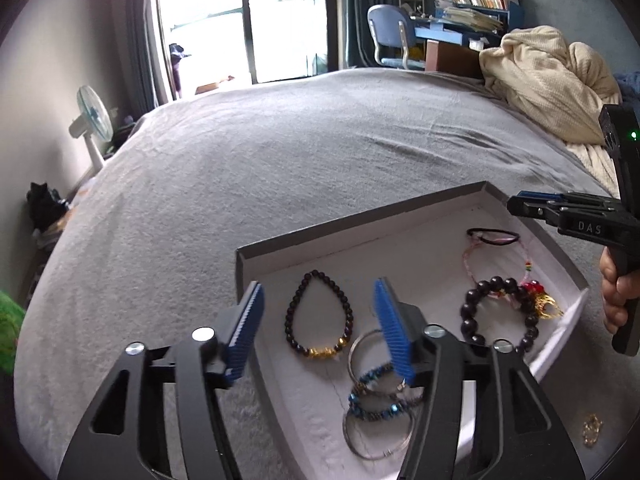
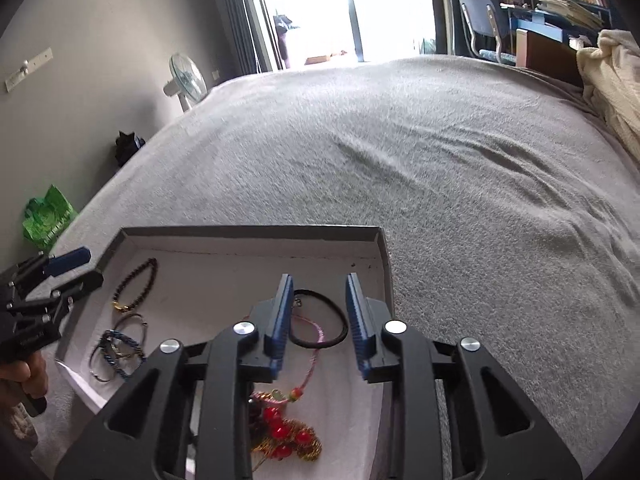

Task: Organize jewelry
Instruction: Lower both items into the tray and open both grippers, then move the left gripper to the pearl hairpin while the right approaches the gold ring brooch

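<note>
Jaws apart on left gripper (image 1: 318,320) and right gripper (image 2: 320,320), both above jewelry tray (image 1: 360,216).

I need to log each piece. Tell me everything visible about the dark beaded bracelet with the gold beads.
The dark beaded bracelet is a closed loop of small, glossy, near-black round beads, with a few gold beads grouped at its near end. It lies flat in a teardrop shape on the white lining of the grey tray, left part, apart from the other jewelry, touched by neither gripper.
</note>
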The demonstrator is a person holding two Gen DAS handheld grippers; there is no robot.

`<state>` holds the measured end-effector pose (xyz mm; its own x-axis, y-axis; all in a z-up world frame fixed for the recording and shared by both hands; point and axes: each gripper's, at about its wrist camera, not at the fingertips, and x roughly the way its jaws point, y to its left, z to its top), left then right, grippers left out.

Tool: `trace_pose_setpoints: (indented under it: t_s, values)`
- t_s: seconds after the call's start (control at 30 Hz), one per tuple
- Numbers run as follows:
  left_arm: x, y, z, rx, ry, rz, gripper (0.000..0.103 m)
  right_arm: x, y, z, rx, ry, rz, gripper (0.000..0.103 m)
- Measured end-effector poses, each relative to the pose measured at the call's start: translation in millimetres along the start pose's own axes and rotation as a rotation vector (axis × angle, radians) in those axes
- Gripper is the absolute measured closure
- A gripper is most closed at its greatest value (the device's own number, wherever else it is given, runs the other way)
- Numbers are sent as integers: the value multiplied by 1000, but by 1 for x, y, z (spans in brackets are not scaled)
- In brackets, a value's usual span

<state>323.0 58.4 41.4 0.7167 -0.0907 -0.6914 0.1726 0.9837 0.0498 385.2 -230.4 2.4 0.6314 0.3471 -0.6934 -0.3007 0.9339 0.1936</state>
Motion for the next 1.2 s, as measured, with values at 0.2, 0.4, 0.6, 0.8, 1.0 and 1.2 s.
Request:
trace_pose_setpoints:
  t_s: [0.2,0.4,0.6,0.8,1.0,1.2]
  values:
    - [-36,-9,-23,-11,-45,-14,27,-37,7,-23,-18,-47,20,52]
    - [-63,-19,-52,-29,-53,-42,27,-66,17,-59,-33,-60,9,50]
    - [-79,-31,-76,-49,-43,-77,27,-87,22,-91,-19,-51,13,45]
    - [-90,-50,-99,-42,-26,-122,27,-104,23,-122,6,-31,25,39]
    - [-102,-74,-124,-2,-21,-204,27,-121,26,-156,38,-12,31,38]
    - [-110,-104,-142,97,-16,-263,27,-136,30,-186,68,-7,49,38]
